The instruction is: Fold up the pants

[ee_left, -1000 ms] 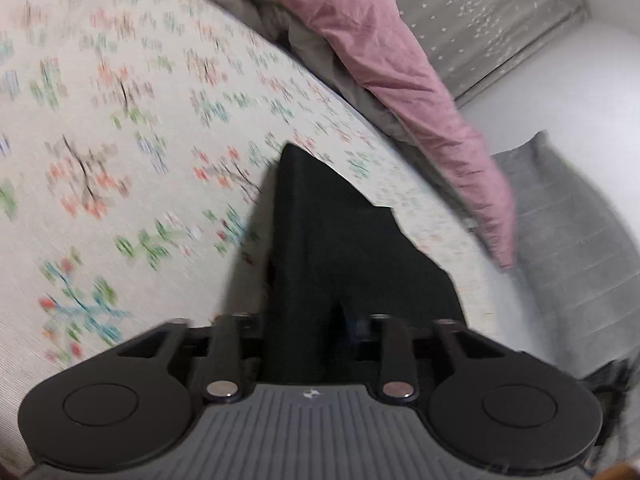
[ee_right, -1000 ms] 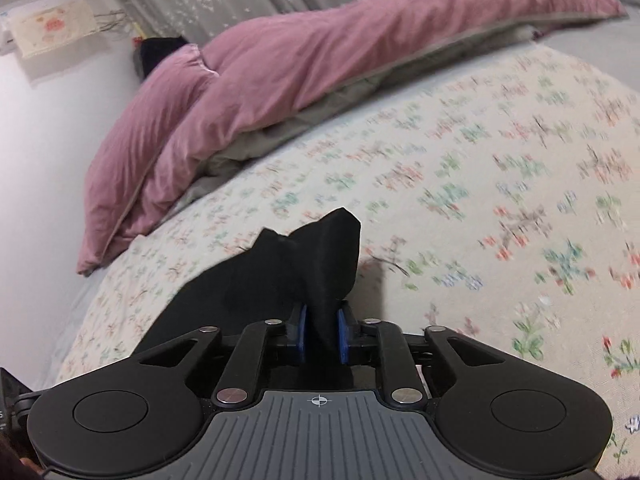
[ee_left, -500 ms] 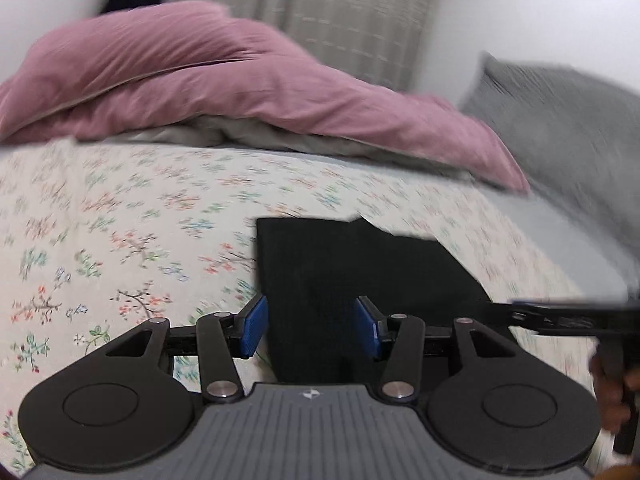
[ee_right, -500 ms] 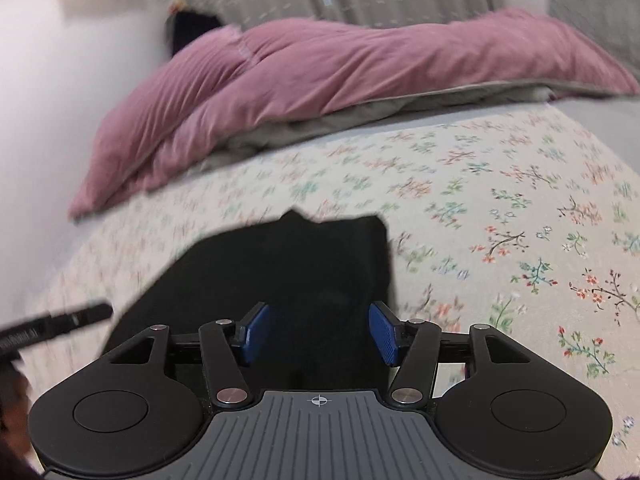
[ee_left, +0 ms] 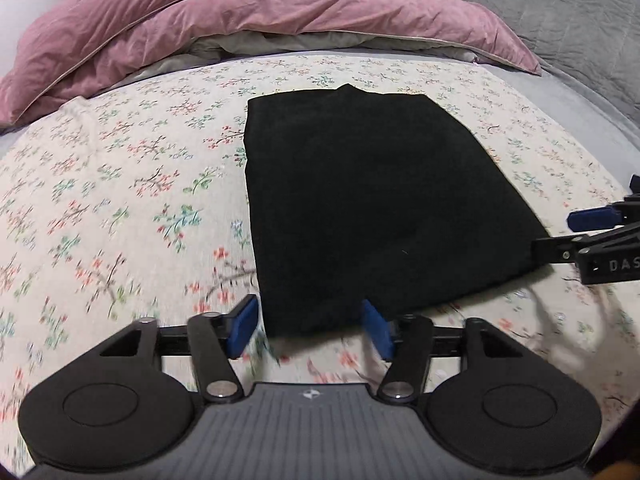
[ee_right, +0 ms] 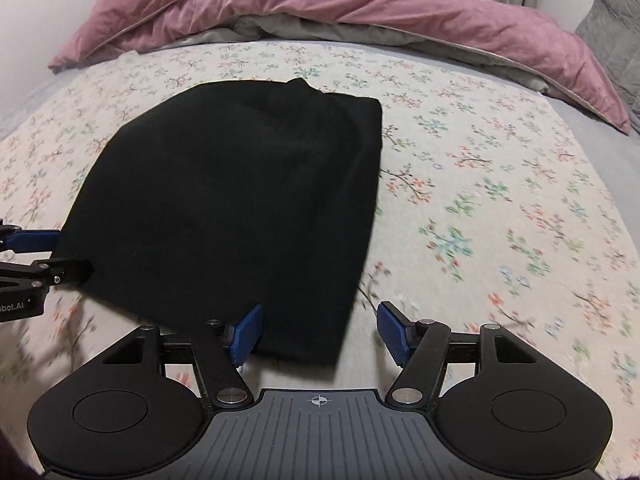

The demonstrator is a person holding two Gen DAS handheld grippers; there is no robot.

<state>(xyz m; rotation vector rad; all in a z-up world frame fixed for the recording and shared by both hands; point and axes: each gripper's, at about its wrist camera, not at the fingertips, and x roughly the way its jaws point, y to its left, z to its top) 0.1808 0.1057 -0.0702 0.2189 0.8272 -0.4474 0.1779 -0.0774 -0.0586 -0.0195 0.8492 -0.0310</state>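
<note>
We see the black pants (ee_left: 368,200) lying folded and flat on the floral bedspread (ee_left: 120,184), with both grippers spread wide and holding nothing.

Our left gripper (ee_left: 310,332) sits at the near edge of the pants, its blue pads (ee_left: 242,330) apart on either side of the near left corner. Our right gripper (ee_right: 320,334) straddles the near right corner, fingers parted. A pink duvet (ee_right: 320,0) is heaped beyond the pants.

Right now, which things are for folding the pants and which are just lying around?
For the job:
black pants, folded flat on the flowery bedspread
left tongs, open
right tongs, open

Just lying about:
pink duvet
grey pillow
</note>
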